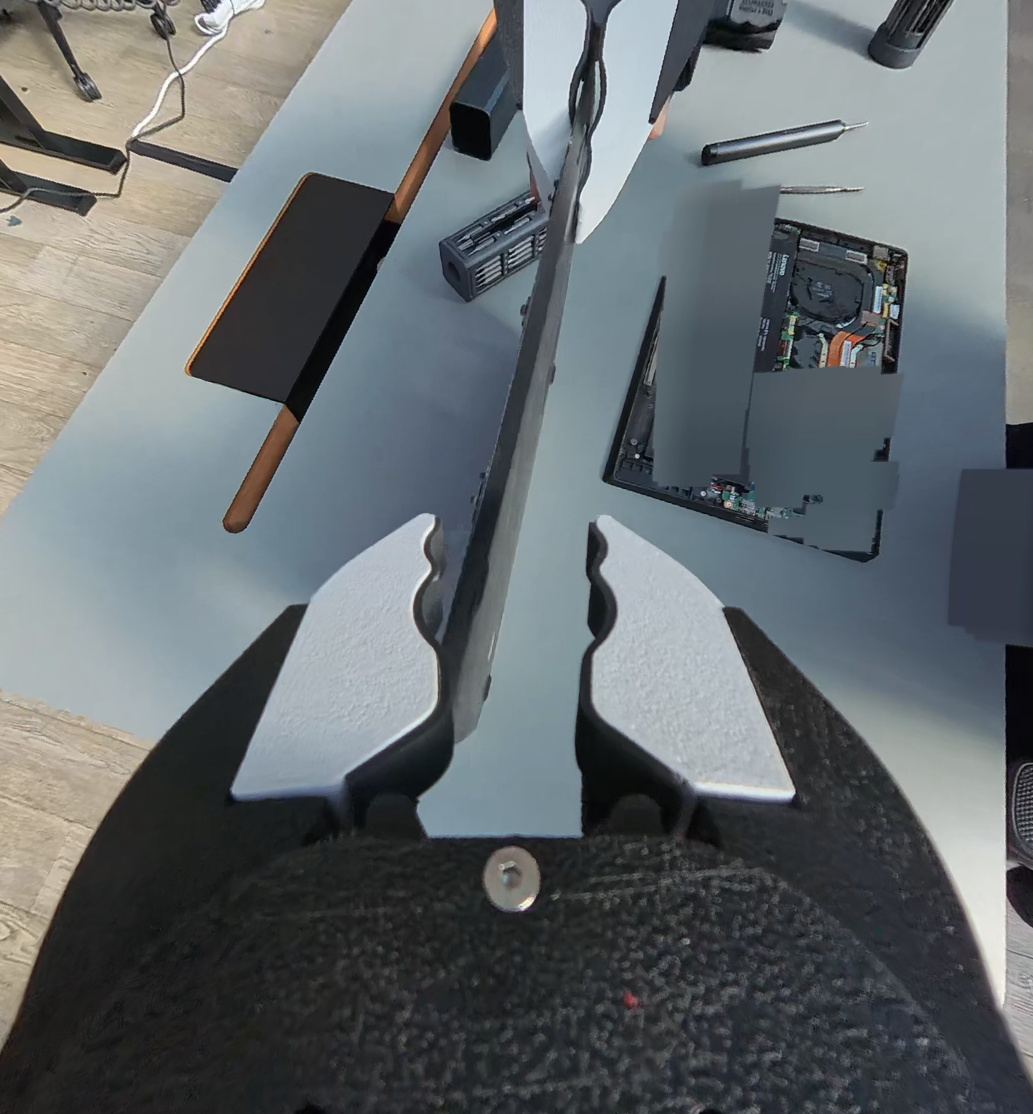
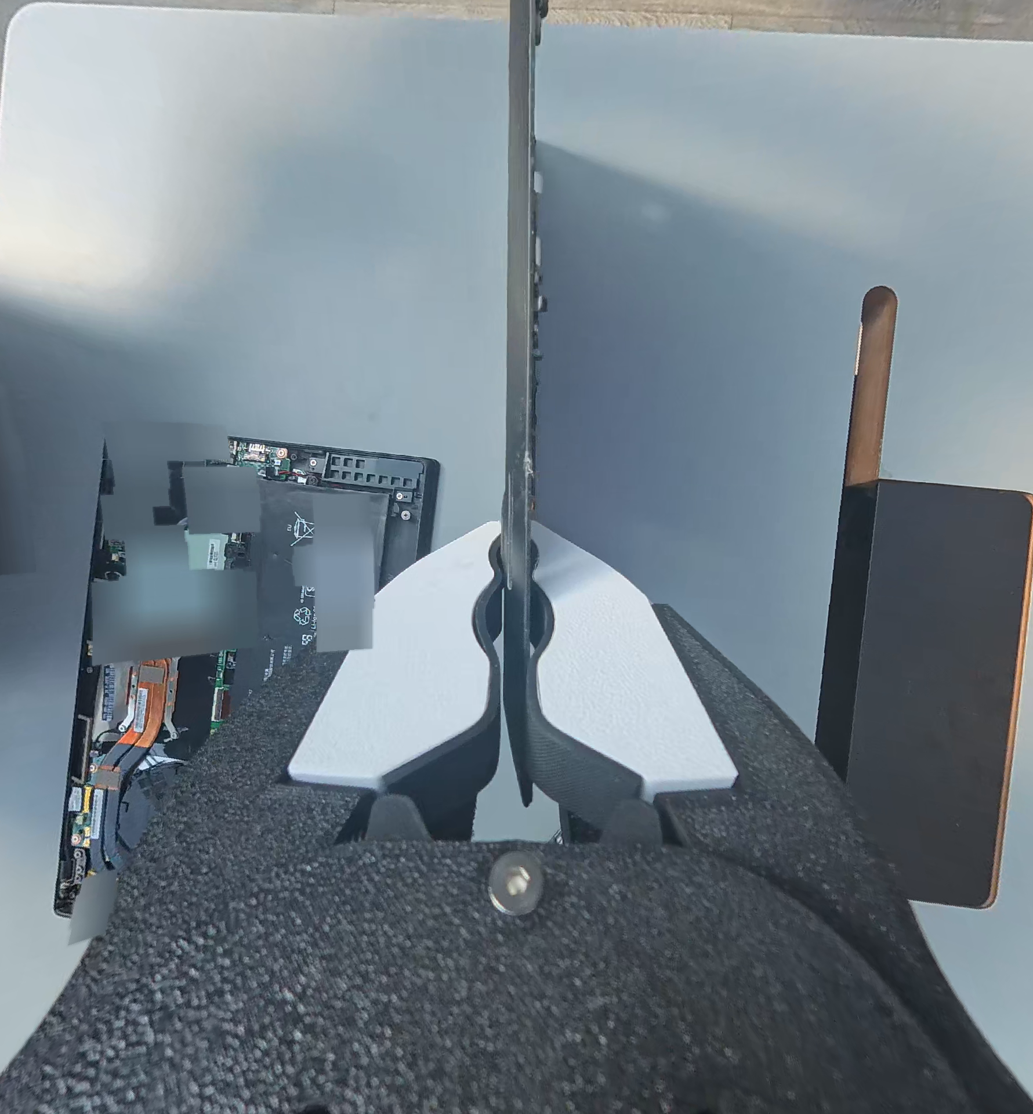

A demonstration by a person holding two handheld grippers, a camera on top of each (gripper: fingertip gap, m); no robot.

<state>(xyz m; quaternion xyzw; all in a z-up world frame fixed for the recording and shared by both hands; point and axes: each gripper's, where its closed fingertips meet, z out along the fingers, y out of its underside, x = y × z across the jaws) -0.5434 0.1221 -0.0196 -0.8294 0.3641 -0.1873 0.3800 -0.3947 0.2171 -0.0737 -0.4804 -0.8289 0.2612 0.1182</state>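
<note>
A thin dark flat panel (image 1: 538,361) is held edge-on above the grey table (image 1: 140,512). My left gripper (image 1: 514,530) is open. The panel's near end stands between its fingers, close against the left pad (image 1: 381,633), with a clear gap to the right pad (image 1: 670,651). My right gripper (image 2: 517,536) is shut on the other end of the panel (image 2: 521,301), and it also shows at the top of the left wrist view (image 1: 586,90). An opened laptop base (image 1: 833,301) with bare circuit boards lies on the table, to the left in the right wrist view (image 2: 357,476).
A black board with an orange rim and a wooden rod (image 1: 297,283) lies at the table's edge, also in the right wrist view (image 2: 923,693). A dark bit holder (image 1: 496,253), a black box (image 1: 477,120), a pen-shaped screwdriver (image 1: 779,141) and a black cylinder (image 1: 905,30) lie farther off. The grippers' ends are close to 20 centimeters from one another.
</note>
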